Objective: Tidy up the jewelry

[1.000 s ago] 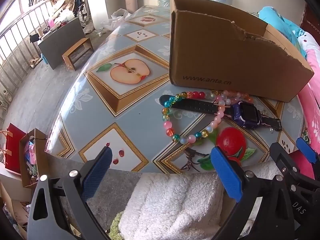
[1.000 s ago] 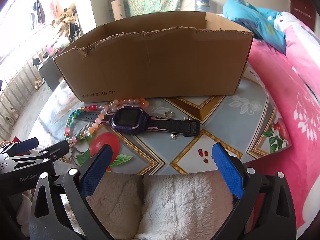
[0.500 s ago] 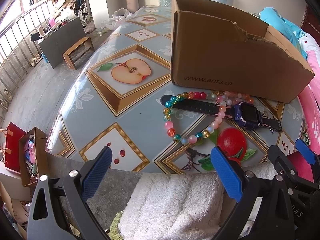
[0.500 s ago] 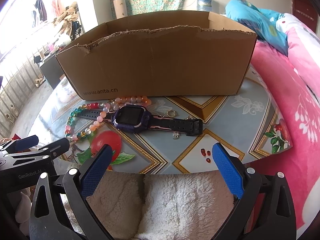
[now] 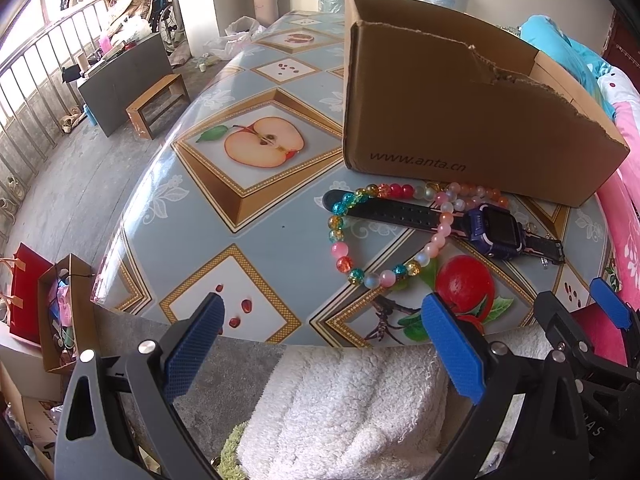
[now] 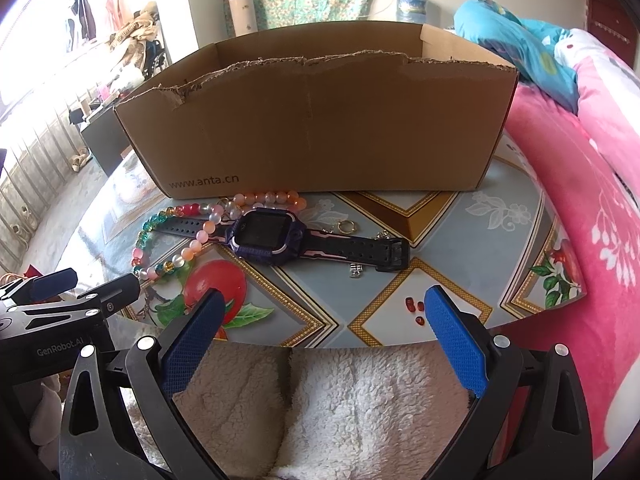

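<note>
Table (image 5: 168, 216) — fruit-print cover, rounded near edge.

Left gripper (image 5: 320, 344) — jaws spread wide, holding nothing, hanging over the near edge. Right gripper (image 6: 320, 344) — likewise wide apart and empty, at the near edge just beside the left one.

Bracelet (image 5: 340, 236) — loop of mixed coloured beads, flat on the table ahead of the left gripper and clear of its tips. It overlaps the watch strap and nearly reaches the box wall.

Watch (image 6: 268, 238) — purple case, black strap laid straight across, ahead of the right gripper between the near edge and the box.

Ring (image 6: 346, 227) — small, gold, just behind the strap.

Charm (image 6: 357, 270) — small, metal, just in front of the strap's buckle end; kind unclear.

Box (image 6: 320, 132) — cardboard, open top, torn front rim, standing behind all the jewelry. Its contents cannot be seen.

Open room: bare table to the left of the bracelet and to the right of the buckle.

Off the table: white fleece (image 5: 344, 412) under both grippers, pink bedding (image 6: 580, 200) at the right edge.
</note>
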Tool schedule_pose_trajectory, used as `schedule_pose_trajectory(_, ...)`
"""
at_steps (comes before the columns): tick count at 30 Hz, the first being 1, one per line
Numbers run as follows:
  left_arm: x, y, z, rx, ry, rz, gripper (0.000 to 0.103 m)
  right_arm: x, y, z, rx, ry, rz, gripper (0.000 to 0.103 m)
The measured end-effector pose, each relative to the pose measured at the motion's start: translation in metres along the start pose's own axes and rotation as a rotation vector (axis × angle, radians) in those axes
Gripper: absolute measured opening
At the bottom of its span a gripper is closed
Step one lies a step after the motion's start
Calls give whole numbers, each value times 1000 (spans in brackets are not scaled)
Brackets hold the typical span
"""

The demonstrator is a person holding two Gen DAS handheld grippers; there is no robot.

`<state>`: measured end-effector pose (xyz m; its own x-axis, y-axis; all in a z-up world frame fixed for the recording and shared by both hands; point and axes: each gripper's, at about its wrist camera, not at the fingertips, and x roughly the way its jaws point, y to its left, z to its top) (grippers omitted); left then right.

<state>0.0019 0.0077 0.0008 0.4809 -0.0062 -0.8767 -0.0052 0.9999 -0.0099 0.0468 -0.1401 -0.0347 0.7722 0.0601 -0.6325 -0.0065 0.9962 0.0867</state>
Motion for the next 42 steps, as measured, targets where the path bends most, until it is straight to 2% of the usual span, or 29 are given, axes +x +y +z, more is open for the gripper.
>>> schedule_pose_trajectory(42, 0, 2, -1, -2, -1, 1, 97, 1, 4, 0, 0, -5, -4, 95)
